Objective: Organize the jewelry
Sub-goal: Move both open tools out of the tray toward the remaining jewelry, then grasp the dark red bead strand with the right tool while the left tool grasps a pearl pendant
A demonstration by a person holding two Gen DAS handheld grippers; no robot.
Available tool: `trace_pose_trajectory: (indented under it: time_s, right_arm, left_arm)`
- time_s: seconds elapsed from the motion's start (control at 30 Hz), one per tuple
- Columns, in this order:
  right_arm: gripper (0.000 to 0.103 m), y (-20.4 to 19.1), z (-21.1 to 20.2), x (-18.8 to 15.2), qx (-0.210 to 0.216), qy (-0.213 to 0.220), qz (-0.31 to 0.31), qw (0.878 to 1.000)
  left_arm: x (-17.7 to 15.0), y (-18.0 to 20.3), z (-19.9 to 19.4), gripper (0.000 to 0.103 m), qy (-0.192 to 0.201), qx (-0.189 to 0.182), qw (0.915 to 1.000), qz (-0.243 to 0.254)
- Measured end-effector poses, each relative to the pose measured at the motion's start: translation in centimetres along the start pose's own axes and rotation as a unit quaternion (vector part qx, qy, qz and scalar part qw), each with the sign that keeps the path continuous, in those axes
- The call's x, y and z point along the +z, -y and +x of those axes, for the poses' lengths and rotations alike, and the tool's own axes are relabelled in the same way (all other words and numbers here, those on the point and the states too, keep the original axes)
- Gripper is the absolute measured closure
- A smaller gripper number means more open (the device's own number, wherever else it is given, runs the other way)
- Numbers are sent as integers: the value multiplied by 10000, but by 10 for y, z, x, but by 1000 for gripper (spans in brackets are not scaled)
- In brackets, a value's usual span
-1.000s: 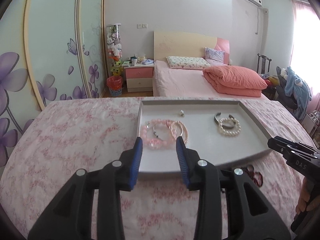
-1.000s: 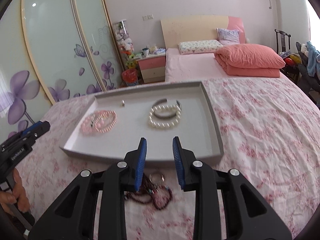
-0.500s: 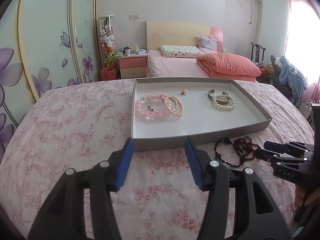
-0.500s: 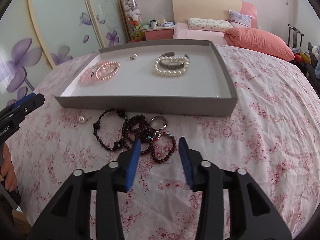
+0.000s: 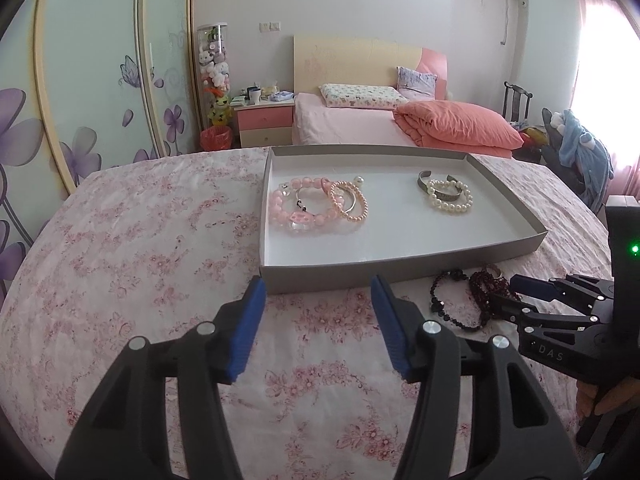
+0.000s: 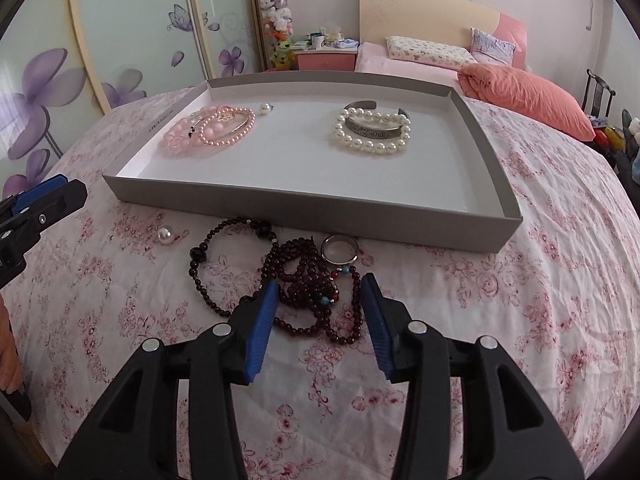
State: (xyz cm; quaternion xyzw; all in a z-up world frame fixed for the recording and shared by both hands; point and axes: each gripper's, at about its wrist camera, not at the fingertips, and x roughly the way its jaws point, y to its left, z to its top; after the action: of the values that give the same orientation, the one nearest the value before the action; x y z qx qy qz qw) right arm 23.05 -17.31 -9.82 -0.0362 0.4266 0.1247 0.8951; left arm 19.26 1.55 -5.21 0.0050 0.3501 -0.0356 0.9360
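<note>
A grey tray (image 6: 280, 204) on the floral bedspread holds pink bead bracelets (image 6: 188, 132), a white pearl bracelet (image 6: 374, 148) around a silver cuff, and a pearl (image 6: 264, 109). In front of it lie a tangle of dark red beads (image 6: 308, 280), a black bead bracelet (image 6: 208, 264), a silver ring (image 6: 339, 249) and a loose pearl (image 6: 165, 235). My right gripper (image 6: 320, 280) hangs just over the dark red beads; its jaws are closing, with the beads between them but not pressed. My left gripper (image 5: 318, 280) stands open and empty before the tray (image 5: 400, 268).
The bedspread (image 5: 140, 240) stretches wide to the left of the tray. Behind are a bed with an orange quilt (image 5: 456, 124), a pink nightstand (image 5: 264, 120) and flowered wardrobe doors (image 6: 120, 40). A hand (image 5: 600, 400) holds the right gripper's handle.
Both grippers have come down toward the bedspread. The right one now sits over the dark beads in front of the tray. The left jaws have spread wider.
</note>
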Motion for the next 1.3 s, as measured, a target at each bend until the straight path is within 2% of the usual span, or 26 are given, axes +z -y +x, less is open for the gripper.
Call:
trace_pose_trajectory:
  time_s: [0.03, 0.13, 0.17, 0.43, 0.67, 0.93, 1.1, 1.3]
  right_arm:
    - [77, -1, 0, 1, -14, 3, -23, 10000]
    - [92, 3, -3, -2, 20, 6, 17, 10000]
    - [94, 5, -4, -3, 27, 5, 46, 10000]
    - [94, 24, -18, -18, -46, 26, 307, 9995]
    - [94, 47, -22, -23, -468, 28, 687, 9965]
    - [94, 41, -19, -21, -543, 36, 538, 9971]
    - [94, 42, -20, -21, -513, 39, 558, 9971]
    - [94, 42, -20, -21, -514, 39, 560, 9971]
  left_arm:
    - [0, 1, 0, 48, -8, -10, 10000, 9]
    - [-2, 3, 1, 48, -28, -21, 10000, 46]
    - [-2, 4, 2, 48, -41, -33, 10000, 63]
    - [-7, 16, 8, 48, -207, -119, 9994, 238]
    - [-11, 30, 24, 48, -469, -224, 9977, 442]
    - [-12, 44, 49, 50, -802, -263, 9955, 441]
    - [-9, 51, 63, 63, -932, -170, 9948, 388]
    - [-6, 60, 68, 72, -928, -116, 9949, 387]
